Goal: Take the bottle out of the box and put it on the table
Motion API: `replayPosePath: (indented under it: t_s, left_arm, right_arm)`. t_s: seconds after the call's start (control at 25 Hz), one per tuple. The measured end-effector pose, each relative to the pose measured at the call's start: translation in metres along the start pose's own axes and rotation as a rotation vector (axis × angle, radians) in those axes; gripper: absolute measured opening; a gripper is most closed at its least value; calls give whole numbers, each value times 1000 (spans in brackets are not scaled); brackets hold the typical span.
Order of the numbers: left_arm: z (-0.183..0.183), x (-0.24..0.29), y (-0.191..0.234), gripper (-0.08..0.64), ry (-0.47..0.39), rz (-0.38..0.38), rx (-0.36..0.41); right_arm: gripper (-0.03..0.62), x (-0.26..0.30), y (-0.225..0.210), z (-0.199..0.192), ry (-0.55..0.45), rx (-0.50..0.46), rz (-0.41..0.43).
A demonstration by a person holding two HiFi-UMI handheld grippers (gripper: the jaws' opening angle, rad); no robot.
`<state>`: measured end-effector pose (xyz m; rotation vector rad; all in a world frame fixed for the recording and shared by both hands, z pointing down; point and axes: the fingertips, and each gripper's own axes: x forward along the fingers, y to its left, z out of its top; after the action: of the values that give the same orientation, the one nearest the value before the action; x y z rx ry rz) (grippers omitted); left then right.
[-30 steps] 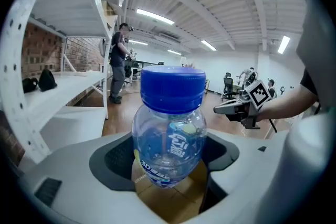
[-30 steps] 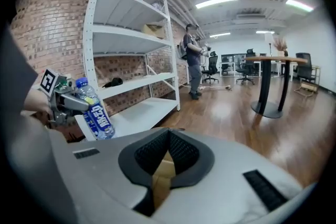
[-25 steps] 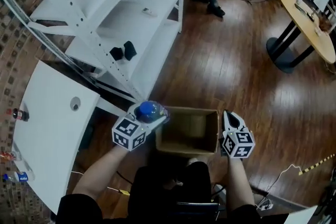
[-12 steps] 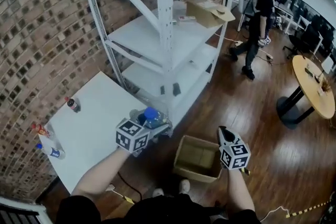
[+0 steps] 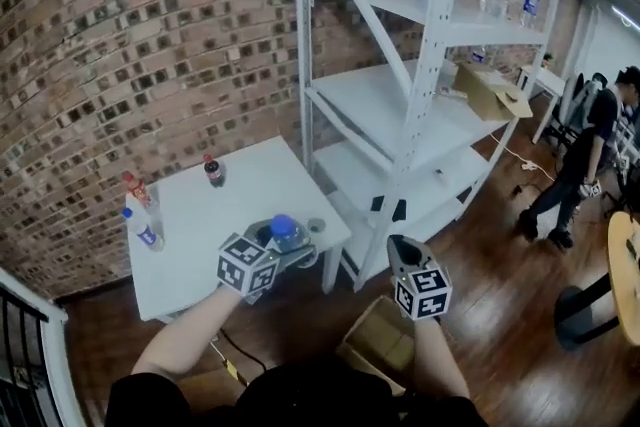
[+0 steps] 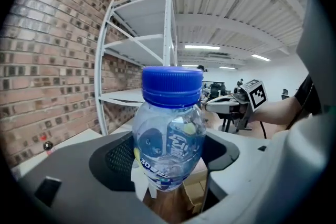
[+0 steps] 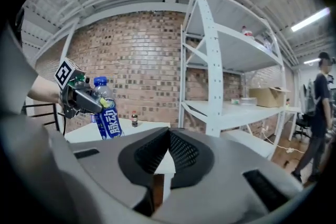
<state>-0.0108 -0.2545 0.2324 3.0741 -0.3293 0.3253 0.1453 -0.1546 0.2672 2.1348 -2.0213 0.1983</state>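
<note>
A clear bottle (image 6: 169, 139) with a blue cap and blue label stands upright between the jaws of my left gripper (image 5: 292, 250), which is shut on its body. In the head view the bottle (image 5: 285, 232) hangs over the near right corner of the white table (image 5: 240, 200). My right gripper (image 5: 400, 248) is held up to the right of it, jaws together with nothing in them. The open cardboard box (image 5: 382, 343) sits on the wooden floor below, between my arms. The right gripper view shows the held bottle (image 7: 106, 115) at the left, in front of the table.
Three other bottles stand on the table: a dark one (image 5: 213, 171) at the back and two (image 5: 138, 208) at the left edge. A tall white shelf rack (image 5: 425, 105) rises right of the table. A person (image 5: 580, 165) walks at the far right.
Both grippers have risen from the box on the floor to table height. The bottle has travelled up and left with the left gripper, and the view has swung up to the table and shelves.
</note>
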Motion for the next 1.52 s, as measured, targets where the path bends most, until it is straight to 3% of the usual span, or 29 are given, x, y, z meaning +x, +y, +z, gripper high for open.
replayPosePath:
  t_s: [0.28,0.56,0.92,1.24,1.52]
  left_arm:
    - [-30,-64,50,362,11,270,-67]
    - [-62,-127,109,362,51,435,-124]
    - [-73,-142,196,362,47,455,-140]
    - [-88,-127,287,361,77,426,-139]
    - [-113,-101,316,360,126,392,-139]
  right_arm:
    - [5,66,52,20,-14,-79,224]
    - [5,122,111,22,-15,-107,343]
    - [5,197,151,60,-40,-141,363]
    - [5,259,171,102,-139,-87,274]
    - [5,294,198,90,-90,-109,336]
